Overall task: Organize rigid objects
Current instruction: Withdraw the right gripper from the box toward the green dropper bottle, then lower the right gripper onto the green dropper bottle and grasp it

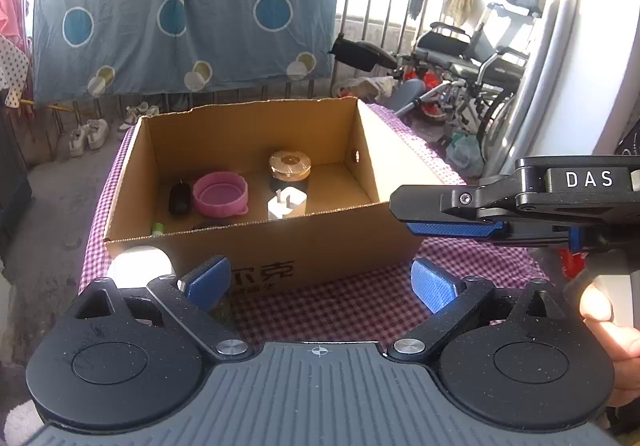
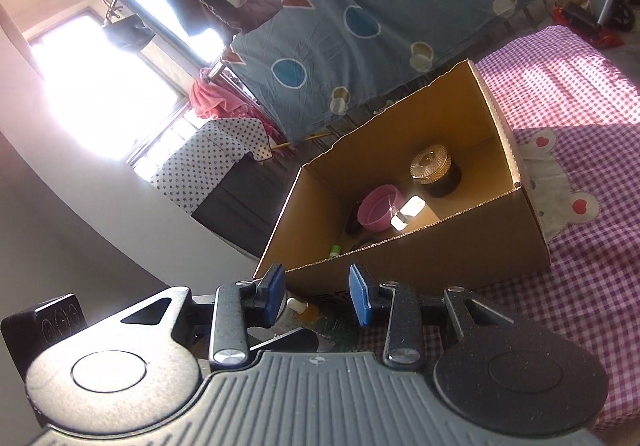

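Both grippers were empty: the left gripper (image 1: pixel 320 282) spread wide before the cardboard box (image 1: pixel 280 246), the right gripper (image 2: pixel 318 296) parted and tilted beside it. Inside the box already lay a pink bowl (image 1: pixel 220 193), a gold-lidded jar (image 1: pixel 290 168), a white charger (image 1: pixel 287 204) and a dark mouse (image 1: pixel 179 198). A small bottle (image 2: pixel 302 312), possibly more, remained outside, so sorting looked mostly done.
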`<state>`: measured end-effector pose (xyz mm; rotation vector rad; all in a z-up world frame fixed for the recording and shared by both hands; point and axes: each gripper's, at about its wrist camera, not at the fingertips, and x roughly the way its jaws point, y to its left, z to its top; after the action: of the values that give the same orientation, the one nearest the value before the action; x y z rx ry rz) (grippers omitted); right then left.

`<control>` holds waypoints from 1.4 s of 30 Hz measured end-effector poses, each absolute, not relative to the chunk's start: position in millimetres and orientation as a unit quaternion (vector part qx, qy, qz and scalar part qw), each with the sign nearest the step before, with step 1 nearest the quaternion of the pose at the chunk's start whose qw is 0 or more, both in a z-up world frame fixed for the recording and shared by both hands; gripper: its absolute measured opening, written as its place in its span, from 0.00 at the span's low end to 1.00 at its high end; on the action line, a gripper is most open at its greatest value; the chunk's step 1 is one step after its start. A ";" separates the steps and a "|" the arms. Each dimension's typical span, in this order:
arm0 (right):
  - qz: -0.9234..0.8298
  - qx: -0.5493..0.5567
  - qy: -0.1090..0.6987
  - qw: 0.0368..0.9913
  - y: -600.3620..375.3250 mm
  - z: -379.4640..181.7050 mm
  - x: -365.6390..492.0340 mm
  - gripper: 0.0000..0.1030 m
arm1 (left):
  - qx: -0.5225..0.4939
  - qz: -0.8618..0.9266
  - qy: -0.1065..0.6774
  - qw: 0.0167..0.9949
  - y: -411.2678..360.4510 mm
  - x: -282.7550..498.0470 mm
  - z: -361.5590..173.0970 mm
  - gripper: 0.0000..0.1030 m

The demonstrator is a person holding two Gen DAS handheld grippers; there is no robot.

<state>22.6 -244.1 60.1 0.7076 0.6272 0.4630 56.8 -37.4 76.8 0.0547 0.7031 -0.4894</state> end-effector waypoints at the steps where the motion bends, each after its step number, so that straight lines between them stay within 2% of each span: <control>1: 0.222 0.336 0.300 0.865 -242.2 60.9 20.7 0.37 | 0.028 -0.237 0.340 0.910 -35.2 53.8 75.6 0.95; 22: 0.234 0.328 0.318 0.858 -218.8 56.6 10.4 0.38 | 0.038 -0.230 0.347 0.909 -24.6 35.0 58.2 0.96; 33: 0.221 0.323 0.341 0.855 -218.0 39.3 18.7 0.38 | 0.044 -0.210 0.324 0.921 -21.5 24.8 43.4 0.95; 39: 0.233 0.292 0.364 0.853 -192.7 33.4 36.3 0.38 | 0.043 -0.196 0.314 0.928 -16.9 28.6 31.4 0.88; 42: 0.242 0.263 0.364 0.860 -176.1 37.6 45.5 0.38 | 0.050 -0.192 0.310 0.930 -16.4 31.6 26.4 0.77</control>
<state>45.5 -176.1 37.6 0.5510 0.7637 0.5083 31.6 -16.4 26.4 0.1033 0.6340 -0.3931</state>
